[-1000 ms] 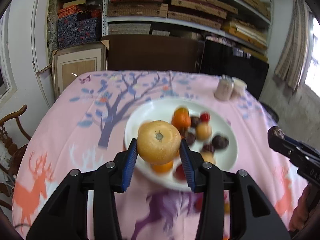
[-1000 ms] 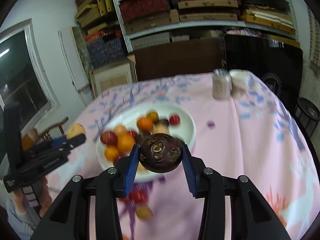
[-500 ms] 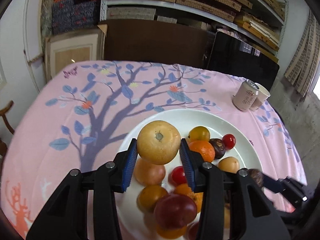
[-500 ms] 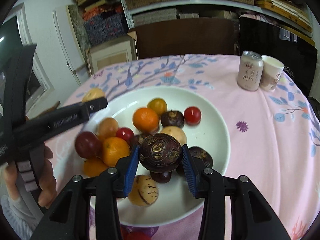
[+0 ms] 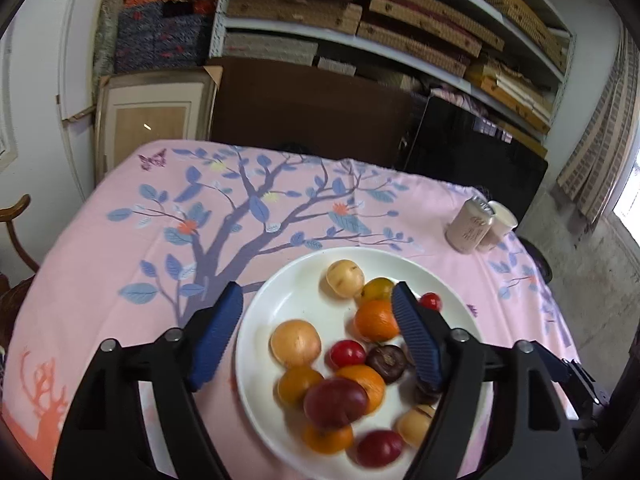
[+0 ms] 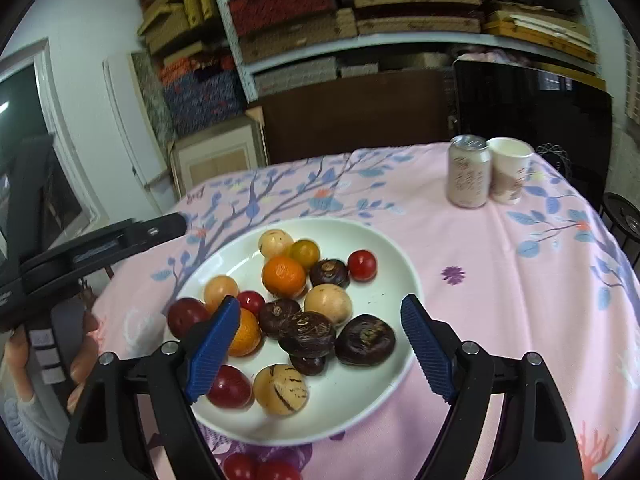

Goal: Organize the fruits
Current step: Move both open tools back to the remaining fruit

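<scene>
Our left gripper (image 5: 316, 312) and right gripper (image 6: 316, 328) are opening their fingers, empty, over the plate (image 6: 404, 280) collecting fruit.

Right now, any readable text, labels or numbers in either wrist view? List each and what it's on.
None readable.
Pink can: printed marks on its side, too blurred to read.
Paper cup: faint print, not legible.
Left gripper body, seen from the right wrist view: a small label strip, too blurred to read.
Boxes on the shelves: patterned only, no text legible.
</scene>
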The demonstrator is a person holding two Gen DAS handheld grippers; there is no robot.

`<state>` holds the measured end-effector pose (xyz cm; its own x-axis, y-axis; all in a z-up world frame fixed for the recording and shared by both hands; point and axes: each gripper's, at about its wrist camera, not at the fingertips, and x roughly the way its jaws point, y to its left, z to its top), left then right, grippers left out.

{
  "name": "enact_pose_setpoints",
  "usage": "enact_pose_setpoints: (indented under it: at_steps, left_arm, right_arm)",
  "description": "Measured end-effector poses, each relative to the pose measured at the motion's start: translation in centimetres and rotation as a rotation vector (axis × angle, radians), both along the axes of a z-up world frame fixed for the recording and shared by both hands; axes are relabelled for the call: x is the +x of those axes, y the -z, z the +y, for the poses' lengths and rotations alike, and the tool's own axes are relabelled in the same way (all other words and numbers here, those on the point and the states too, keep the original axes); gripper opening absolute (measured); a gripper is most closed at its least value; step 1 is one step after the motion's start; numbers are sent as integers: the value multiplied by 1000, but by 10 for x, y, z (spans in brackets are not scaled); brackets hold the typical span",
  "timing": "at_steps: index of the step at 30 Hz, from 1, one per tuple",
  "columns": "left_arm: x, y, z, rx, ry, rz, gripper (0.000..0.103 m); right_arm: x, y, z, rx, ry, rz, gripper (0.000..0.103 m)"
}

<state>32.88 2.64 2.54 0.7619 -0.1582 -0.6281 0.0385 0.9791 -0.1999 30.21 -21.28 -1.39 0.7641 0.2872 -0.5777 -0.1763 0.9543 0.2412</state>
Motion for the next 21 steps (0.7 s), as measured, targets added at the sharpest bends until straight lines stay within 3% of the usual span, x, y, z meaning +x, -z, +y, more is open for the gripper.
enact_pose_setpoints:
  at_steps: [5, 9, 14, 18, 21]
  left_arm:
    - [-83, 11, -6, 55, 6, -47, 83]
    - [-127, 45, -11, 47, 23, 20, 83]
    - [-146, 76, -41, 151, 80, 78, 83]
    - [-154, 79, -61, 217, 132, 35, 83]
    - [-150, 84, -67, 230, 159, 49, 83]
  right_arm:
    - [-37, -3, -27, 91, 47, -27, 91]
    - [-71, 13, -52, 149, 88, -7, 91]
    - [-87, 27, -75, 208, 136, 28, 91]
    - [-89, 28, -87, 264, 163, 28, 93]
    - [-87, 30, -88, 282, 154, 52, 94]
